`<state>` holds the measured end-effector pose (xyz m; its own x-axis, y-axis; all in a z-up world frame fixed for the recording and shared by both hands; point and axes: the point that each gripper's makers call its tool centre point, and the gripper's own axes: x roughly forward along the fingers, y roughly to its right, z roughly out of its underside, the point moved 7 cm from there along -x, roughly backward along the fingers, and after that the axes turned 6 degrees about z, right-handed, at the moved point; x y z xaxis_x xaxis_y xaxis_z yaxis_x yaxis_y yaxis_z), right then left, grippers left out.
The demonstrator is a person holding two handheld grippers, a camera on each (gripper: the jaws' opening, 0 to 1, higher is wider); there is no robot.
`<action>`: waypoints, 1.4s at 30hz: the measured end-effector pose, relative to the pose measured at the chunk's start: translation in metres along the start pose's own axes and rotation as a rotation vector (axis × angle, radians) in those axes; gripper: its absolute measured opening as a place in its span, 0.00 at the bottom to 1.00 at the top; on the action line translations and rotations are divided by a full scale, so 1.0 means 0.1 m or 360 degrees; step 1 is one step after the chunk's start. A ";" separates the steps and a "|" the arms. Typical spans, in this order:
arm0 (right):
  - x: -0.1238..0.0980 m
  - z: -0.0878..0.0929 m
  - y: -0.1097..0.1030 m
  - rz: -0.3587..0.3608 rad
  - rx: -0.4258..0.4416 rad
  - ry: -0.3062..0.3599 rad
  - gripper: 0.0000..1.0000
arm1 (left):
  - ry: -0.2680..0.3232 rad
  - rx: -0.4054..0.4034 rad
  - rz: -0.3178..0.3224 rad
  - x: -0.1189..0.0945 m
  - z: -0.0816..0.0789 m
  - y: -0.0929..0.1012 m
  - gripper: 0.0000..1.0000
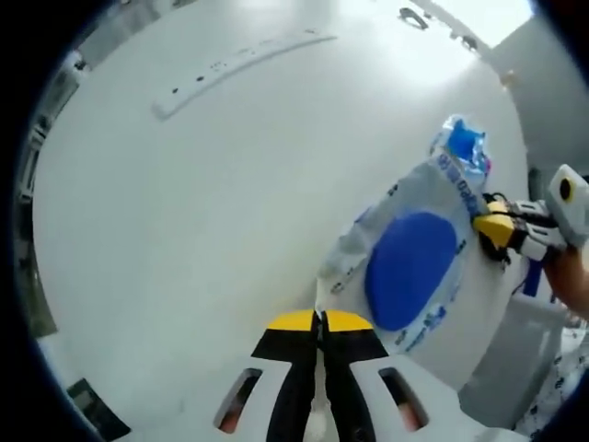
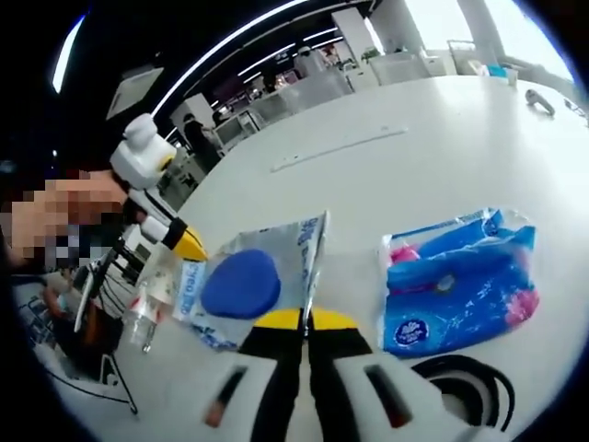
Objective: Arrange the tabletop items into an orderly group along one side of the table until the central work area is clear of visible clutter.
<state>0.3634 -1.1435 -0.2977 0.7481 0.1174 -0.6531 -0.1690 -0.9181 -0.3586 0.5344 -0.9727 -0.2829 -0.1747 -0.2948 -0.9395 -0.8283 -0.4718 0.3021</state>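
Note:
A clear plastic bag [image 1: 405, 262] with a round blue pad inside lies on the white table [image 1: 184, 239]. My left gripper [image 1: 319, 320] is shut on the bag's near corner. The right gripper [image 1: 497, 226] comes in from the right and pinches the bag's far edge. In the right gripper view the same bag [image 2: 248, 281] stretches between my right gripper [image 2: 306, 319], shut on its thin edge, and the left gripper [image 2: 189, 244] at its other side. A blue tissue pack [image 2: 460, 285] lies just right of the bag; it also sits beyond the bag as the crumpled blue pack [image 1: 465, 143].
A long white strip [image 1: 239, 66] [image 2: 340, 149] lies far across the table. A small dark object [image 1: 414, 16] [image 2: 538, 99] rests near the far edge. A black cable [image 2: 460, 387] coils by my right gripper. A small clear bottle [image 2: 147, 308] sits at the table's edge [image 2: 184, 368].

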 end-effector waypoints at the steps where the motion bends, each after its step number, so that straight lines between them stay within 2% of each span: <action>1: -0.01 0.00 0.01 0.0005 0.0010 -0.0001 0.00 | 0.0003 0.0004 -0.0002 0.01 -0.01 0.01 0.00; 19: -0.02 0.12 0.14 0.0106 -0.0049 -0.0080 0.00 | -0.0009 0.0019 0.0025 0.14 -0.04 0.12 0.00; 42: 0.01 0.14 0.18 0.0136 -0.0072 -0.0069 0.03 | 0.0038 0.0009 0.0035 0.18 -0.03 0.09 0.00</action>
<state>0.3525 -1.1550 -0.3144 0.7037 0.0531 -0.7085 -0.2014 -0.9414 -0.2705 0.5255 -0.9844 -0.2963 -0.1802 -0.3248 -0.9284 -0.8275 -0.4602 0.3216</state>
